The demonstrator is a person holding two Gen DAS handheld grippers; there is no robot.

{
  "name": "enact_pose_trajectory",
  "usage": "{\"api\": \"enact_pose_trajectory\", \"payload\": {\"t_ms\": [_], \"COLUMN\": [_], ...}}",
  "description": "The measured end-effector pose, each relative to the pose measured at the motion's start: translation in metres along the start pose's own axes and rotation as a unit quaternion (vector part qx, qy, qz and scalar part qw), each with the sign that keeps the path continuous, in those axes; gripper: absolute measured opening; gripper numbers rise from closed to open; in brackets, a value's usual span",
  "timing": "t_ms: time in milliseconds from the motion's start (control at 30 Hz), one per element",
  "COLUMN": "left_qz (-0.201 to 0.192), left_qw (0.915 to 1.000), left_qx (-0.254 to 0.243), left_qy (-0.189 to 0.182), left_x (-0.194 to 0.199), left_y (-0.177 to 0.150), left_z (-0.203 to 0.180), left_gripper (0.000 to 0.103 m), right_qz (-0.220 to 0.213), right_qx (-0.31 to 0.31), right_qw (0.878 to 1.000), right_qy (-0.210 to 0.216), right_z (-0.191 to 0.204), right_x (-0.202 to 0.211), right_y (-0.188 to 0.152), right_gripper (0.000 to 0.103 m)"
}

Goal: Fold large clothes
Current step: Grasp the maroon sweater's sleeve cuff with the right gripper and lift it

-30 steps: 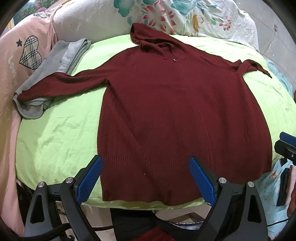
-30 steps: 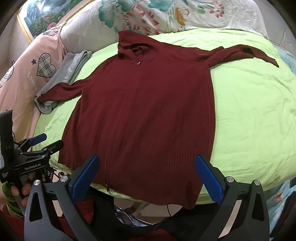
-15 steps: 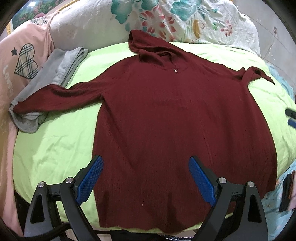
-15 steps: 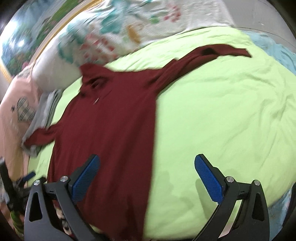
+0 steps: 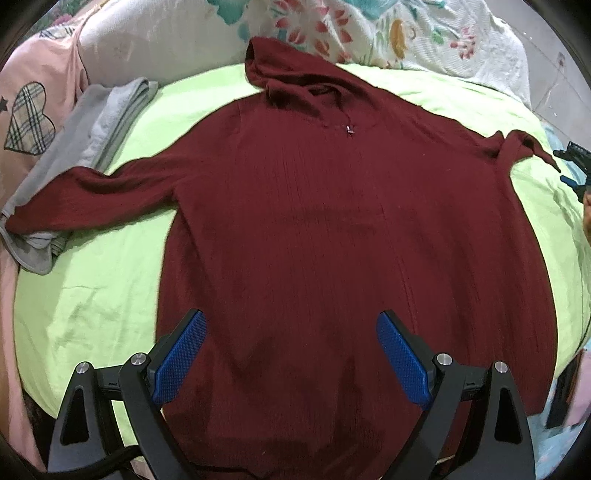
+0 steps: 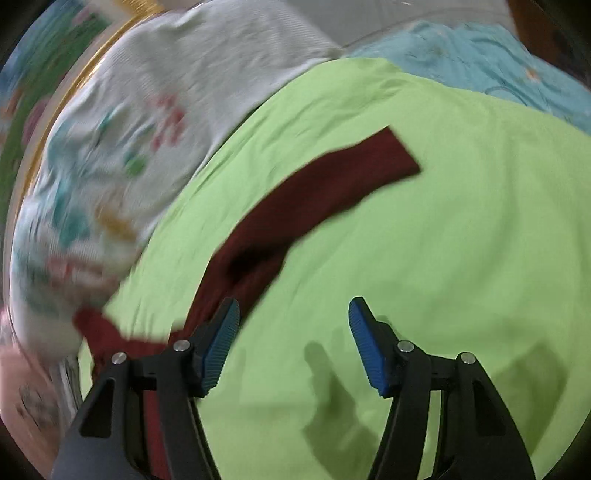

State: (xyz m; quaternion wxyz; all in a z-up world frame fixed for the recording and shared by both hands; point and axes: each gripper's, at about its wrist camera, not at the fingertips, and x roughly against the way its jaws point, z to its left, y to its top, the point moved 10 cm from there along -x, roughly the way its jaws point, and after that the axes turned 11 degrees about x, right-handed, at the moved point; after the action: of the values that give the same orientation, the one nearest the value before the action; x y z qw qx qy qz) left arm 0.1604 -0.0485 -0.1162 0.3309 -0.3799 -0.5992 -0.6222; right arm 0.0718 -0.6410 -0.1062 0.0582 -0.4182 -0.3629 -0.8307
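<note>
Lying flat on the green bed point(image 5: 92, 295): grey cloth point(image 5: 92, 125) at far left under one cuff, then the maroon hoodie point(image 5: 332, 240), front up, hood toward the floral pillow point(image 5: 369, 33). Hovering over its hem, left gripper point(image 5: 291, 354), fingers wide apart, nothing between. Farther right, right gripper point(image 6: 293, 343) above bare sheet just beside the hoodie's outstretched sleeve point(image 6: 332, 192), fingers closing, gripping nothing.

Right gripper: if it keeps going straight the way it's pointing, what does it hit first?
Probably bare green sheet. The closing right gripper has nothing between its jaws, and the maroon sleeve lies up and to the left of that line. The picture is blurred, so depth is uncertain.
</note>
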Motion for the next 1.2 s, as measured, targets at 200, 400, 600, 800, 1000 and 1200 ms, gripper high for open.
{"api": "enact_pose_trajectory", "payload": {"t_ms": [200,400,600,800,1000,1200], "left_qz": [0.032,0.030,0.020,0.016,0.016,0.010], "left_qw": [0.9995,0.9992,0.9982,0.9973,0.9963,0.9944], "left_qx": [-0.009,-0.013,-0.003,0.004,0.038,0.070], "left_qy": [-0.001,-0.022,-0.056,-0.071,-0.075,-0.078], "left_x": [-0.028,-0.044,-0.041,-0.033,-0.027,-0.023], "left_y": [0.007,0.026,0.034,0.026,0.023,0.023], "left_z": [-0.021,-0.044,-0.057,-0.052,-0.015,0.022], "left_gripper": [0.094,0.094,0.094,0.094,0.094,0.094], "right_qz": [-0.020,-0.028,-0.061,-0.026,0.046,0.127], "right_qx": [-0.072,-0.072,0.078,0.208,0.292,0.336], "right_qw": [0.997,0.997,0.995,0.967,0.920,0.862], "right_qy": [-0.015,-0.018,0.019,0.142,0.257,0.359], "right_z": [-0.048,-0.060,0.026,0.176,0.314,0.433], "right_x": [-0.051,-0.072,-0.051,-0.043,-0.037,-0.030], "right_y": [0.046,0.071,0.084,0.035,-0.067,-0.164], "right_gripper": [0.049,0.005,0.005,0.005,0.005,0.005]}}
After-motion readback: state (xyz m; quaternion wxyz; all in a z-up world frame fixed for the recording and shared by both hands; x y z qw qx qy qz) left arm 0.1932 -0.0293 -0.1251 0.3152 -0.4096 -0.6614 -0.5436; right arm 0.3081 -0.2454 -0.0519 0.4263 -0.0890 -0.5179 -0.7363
